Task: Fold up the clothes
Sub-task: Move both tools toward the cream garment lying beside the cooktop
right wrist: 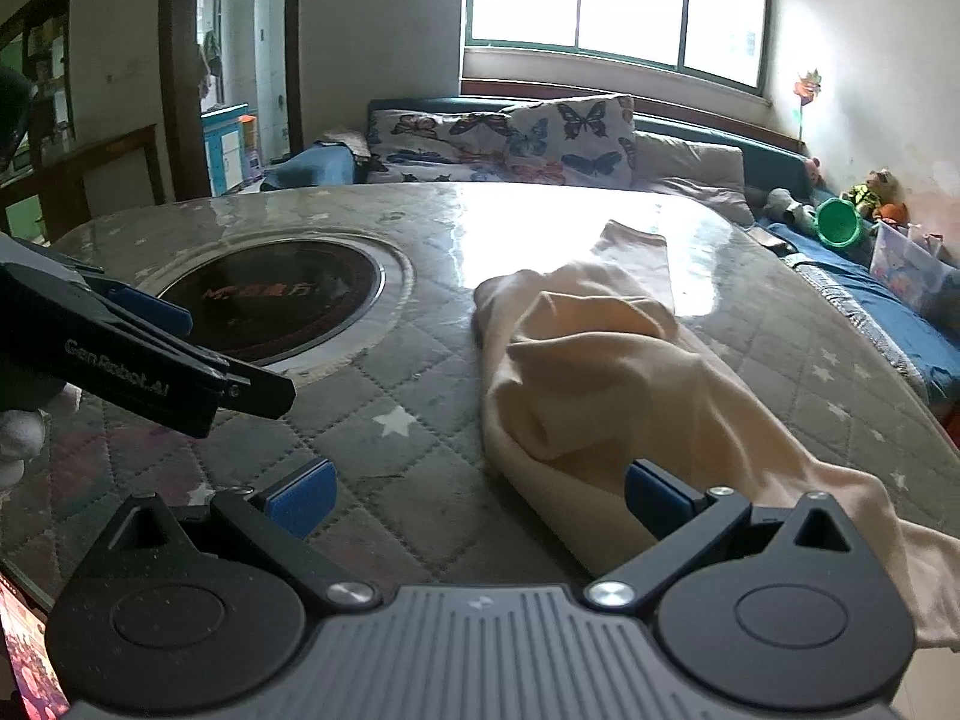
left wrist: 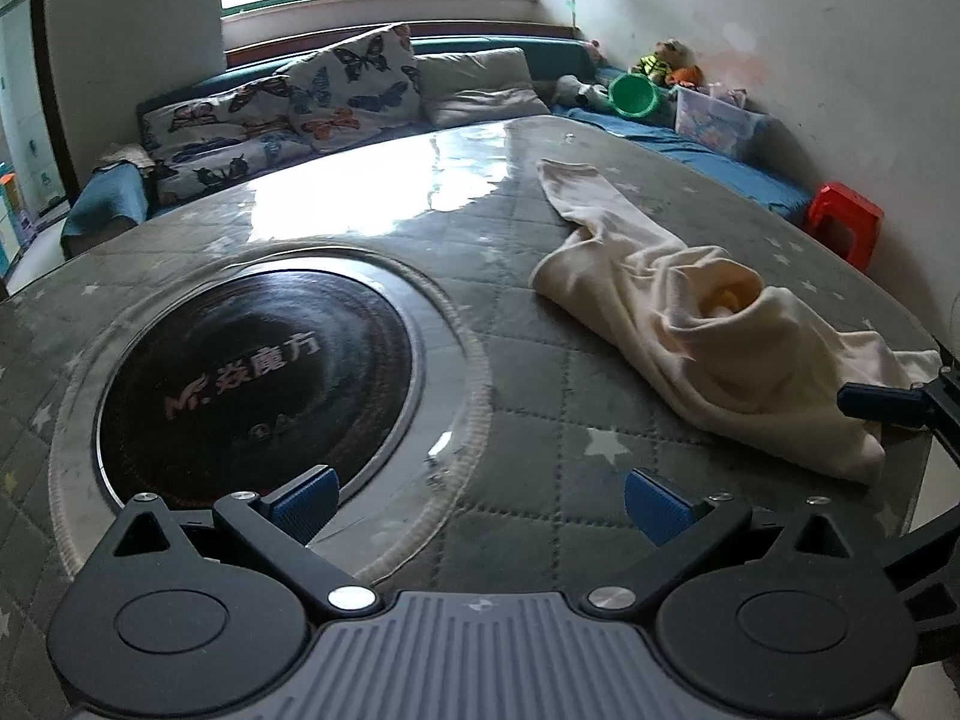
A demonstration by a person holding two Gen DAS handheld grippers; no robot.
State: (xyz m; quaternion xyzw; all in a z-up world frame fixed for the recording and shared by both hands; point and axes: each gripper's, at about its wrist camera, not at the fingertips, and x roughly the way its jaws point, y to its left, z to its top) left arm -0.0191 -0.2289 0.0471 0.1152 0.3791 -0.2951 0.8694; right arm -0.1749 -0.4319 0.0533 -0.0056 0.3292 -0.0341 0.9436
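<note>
Left gripper (left wrist: 477, 504): jaws spread wide, nothing between the blue pads (left wrist: 306, 501), hovering low over the quilted table cover (left wrist: 528, 372). It sits just beside the round induction hob (left wrist: 252, 372) set into the table, and the garment is off to its right, apart from it. Probably parked here waiting for a grab, not mid-fold.

Right gripper (right wrist: 477, 504): also spread wide, holding nothing. Its right pad (right wrist: 651, 501) is over the near end of the cream garment (right wrist: 600, 372); contact can't be told from this view. Left pad is over bare cover. Looks lined up to pinch the near hem or edge, which would explain the low, close approach. In the left wrist view a dark blue finger tip (left wrist: 879, 402) shows at the right frame edge, right at the garment's near corner, consistent with that.

Garment: crumpled, bunched in the middle with a fold opening (left wrist: 726, 300), not spread flat. Long axis runs from the near-right table edge away toward the window, angled slightly left. Far end is a narrow flat strip (left wrist: 576, 186), likely a sleeve or leg, pointing at the sofa cushions (left wrist: 354, 90). Near end spills toward the table edge on the right. Type of clothing can't be told.

Judgement: fold not started; cloth needs flattening first, so both tools stay open near one end to take corners.
</note>
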